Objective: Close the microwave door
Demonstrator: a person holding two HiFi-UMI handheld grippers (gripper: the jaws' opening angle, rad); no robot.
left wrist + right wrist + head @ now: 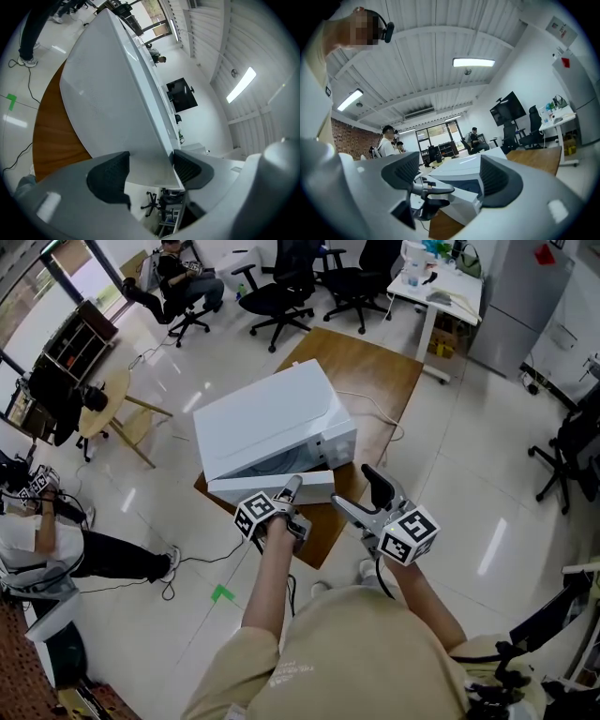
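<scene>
Two hands, one job: on the wooden surface (pixel 370 371) the white microwave (pixel 272 413) stands open. Your left gripper (pixel 150 171) straddles a corner of the microwave door (pixel 272 486), jaws partly apart and not visibly clamped. Your right gripper (pixel 446 176) hangs parted and empty. The door looks stiff, light and hinged, so push near its free edge. Only the head view shows its gap.
</scene>
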